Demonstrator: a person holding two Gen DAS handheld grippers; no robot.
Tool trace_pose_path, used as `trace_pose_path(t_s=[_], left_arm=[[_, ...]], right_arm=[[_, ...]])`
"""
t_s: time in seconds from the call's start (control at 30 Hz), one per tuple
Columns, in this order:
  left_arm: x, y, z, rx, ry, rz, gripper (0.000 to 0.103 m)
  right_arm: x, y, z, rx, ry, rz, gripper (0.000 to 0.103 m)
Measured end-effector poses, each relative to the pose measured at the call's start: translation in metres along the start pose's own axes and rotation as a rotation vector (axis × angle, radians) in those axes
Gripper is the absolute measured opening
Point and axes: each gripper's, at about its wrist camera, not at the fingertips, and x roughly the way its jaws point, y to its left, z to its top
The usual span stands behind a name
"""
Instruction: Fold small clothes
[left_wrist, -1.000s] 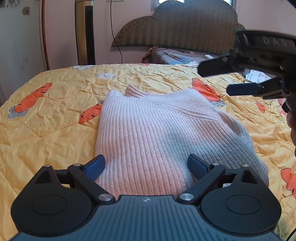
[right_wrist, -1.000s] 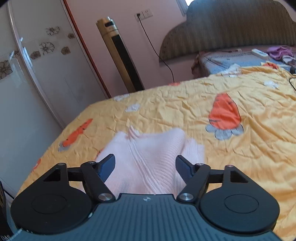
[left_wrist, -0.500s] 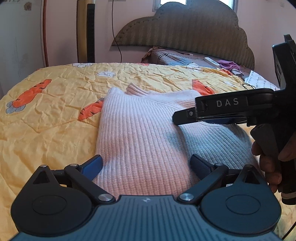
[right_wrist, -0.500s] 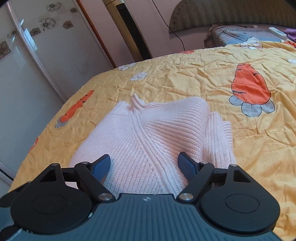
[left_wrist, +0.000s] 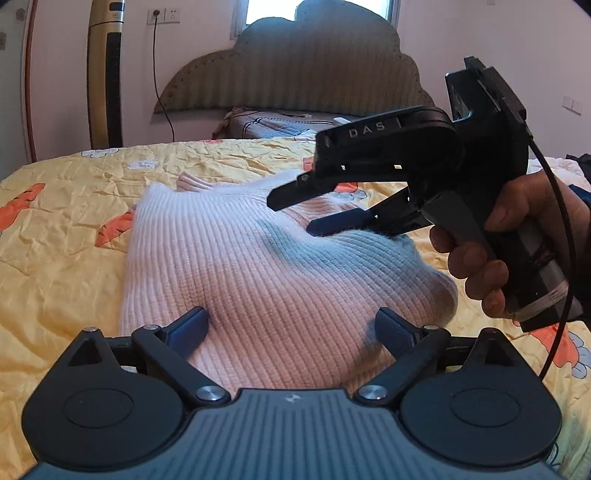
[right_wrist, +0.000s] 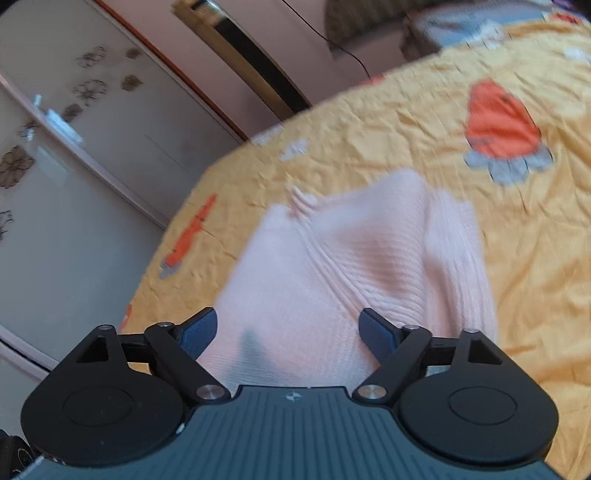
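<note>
Both my left claw (left_wrist: 291, 328) and right claw (left_wrist: 304, 212) are wide open, gripping nothing. The sweater (left_wrist: 258, 266) is thick, so a shallow pinch might snag one layer and wreck the fold.

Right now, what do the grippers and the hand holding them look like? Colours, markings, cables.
Left gripper: black linkage arms, silver pivot screws, dark blue finger pads, ribbed grey-blue body with a small white logo. Right gripper has the same build, "DAS" in pale letters on its black housing, and a thin black cable behind it. Its hand is bare, with a dark blue sleeve at the wrist.
</note>
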Motion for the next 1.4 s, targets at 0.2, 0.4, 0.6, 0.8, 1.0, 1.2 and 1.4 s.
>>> trace_pose_path(t_s=[0.2,0.4,0.6,0.8,1.0,1.2,1.4], left_arm=[[-0.032,0.016,0.021,-0.028,-0.088,-0.033,0.098],[-0.003,0.019,0.018,-0.040,-0.005,0.019,0.098],[0.004,0.002,0.016,0.042,-0.011,0.069,0.103],[0.014,0.000,0.024,-0.005,0.018,-0.015,0.102],[-0.002,-0.001,0.025,-0.027,-0.021,-0.003,0.103],[-0.014,0.020,0.025,-0.101,-0.045,0.024,0.103],[0.010,-0.004,-0.004,0.123,-0.016,0.133,0.103]], right_arm=[[-0.026,-0.008,0.012,0.053,-0.048,0.045,0.064],[-0.006,-0.022,0.062,0.012,-0.036,-0.118,0.063],[0.033,-0.030,0.050,-0.073,0.002,-0.155,0.024],[-0.003,-0.042,0.052,-0.056,-0.071,-0.074,0.015],[0.009,-0.060,0.040,0.021,-0.072,-0.099,0.029],[-0.052,0.002,0.013,-0.152,-0.220,-0.066,0.048],[-0.010,0.005,-0.036,-0.230,-0.039,-0.075,0.025]])
